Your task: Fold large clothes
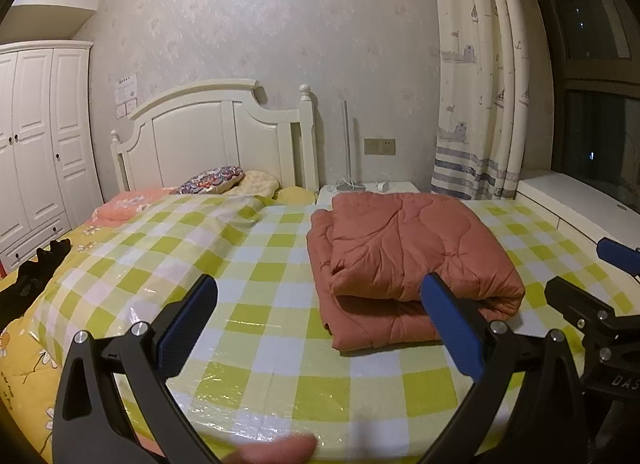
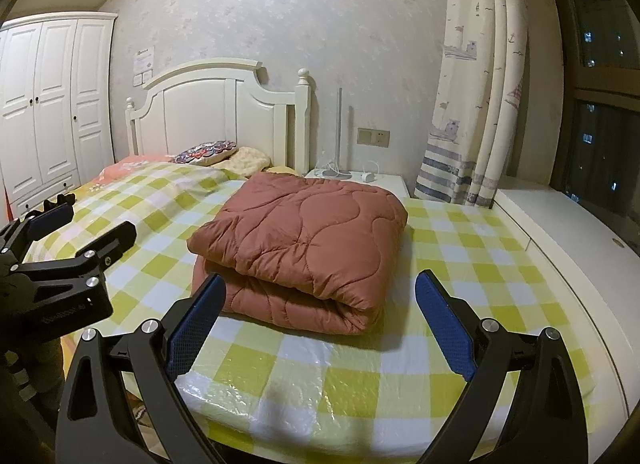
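A rust-red quilted garment point(image 1: 404, 260) lies folded in a thick stack on the green-and-white checked bed cover point(image 1: 280, 344). In the right wrist view the stack point(image 2: 304, 240) sits straight ahead. My left gripper point(image 1: 320, 296) is open and empty, short of the stack's near left corner. My right gripper point(image 2: 320, 292) is open and empty, just in front of the stack's near fold. The right gripper point(image 1: 600, 276) shows at the right edge of the left wrist view, and the left gripper point(image 2: 84, 220) at the left edge of the right wrist view.
A white headboard point(image 1: 208, 136) and pillows point(image 1: 216, 182) are at the far end. A white nightstand point(image 2: 360, 180) with a lamp base stands behind the stack. A white window ledge point(image 2: 560, 232) runs along the right. A black item point(image 1: 36, 276) lies on the bed's left.
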Motion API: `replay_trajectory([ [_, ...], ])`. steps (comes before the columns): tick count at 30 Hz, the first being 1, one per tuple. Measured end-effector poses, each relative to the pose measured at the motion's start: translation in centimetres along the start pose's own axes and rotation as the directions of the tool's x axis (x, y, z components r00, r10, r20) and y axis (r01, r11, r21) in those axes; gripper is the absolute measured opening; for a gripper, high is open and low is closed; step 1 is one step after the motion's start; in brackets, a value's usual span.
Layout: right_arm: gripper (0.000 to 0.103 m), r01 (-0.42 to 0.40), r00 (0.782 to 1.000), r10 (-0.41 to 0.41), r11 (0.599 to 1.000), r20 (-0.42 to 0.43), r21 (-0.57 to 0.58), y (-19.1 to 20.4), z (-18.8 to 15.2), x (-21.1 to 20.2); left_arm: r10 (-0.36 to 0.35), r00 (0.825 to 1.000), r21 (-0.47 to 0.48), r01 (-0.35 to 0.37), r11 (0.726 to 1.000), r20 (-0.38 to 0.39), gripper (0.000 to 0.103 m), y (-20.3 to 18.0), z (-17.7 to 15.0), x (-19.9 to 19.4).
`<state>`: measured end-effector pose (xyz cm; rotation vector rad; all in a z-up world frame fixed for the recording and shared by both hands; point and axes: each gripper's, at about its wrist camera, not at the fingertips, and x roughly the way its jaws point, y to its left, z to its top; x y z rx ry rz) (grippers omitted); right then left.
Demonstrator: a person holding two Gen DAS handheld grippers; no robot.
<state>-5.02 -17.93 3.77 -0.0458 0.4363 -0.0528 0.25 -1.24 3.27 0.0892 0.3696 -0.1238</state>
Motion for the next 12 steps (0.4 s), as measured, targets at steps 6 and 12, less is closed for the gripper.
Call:
replay_trajectory([
  [6,0.091,0.006,1.000,-0.006,1.000,-0.022,-0.005,-1.1,-0.5,1.5,-0.031,0.999,0.023,0.032,0.999,-0.029,0.101,0.2,-0.6,2.6],
  [12,0.091,0.304,0.951,-0.302,0.953,-0.064,0.014,-14.2,2.8,2.7,0.011,0.975,-0.119,-0.038,0.992,-0.222,0.101,10.6,2.5,12.6],
])
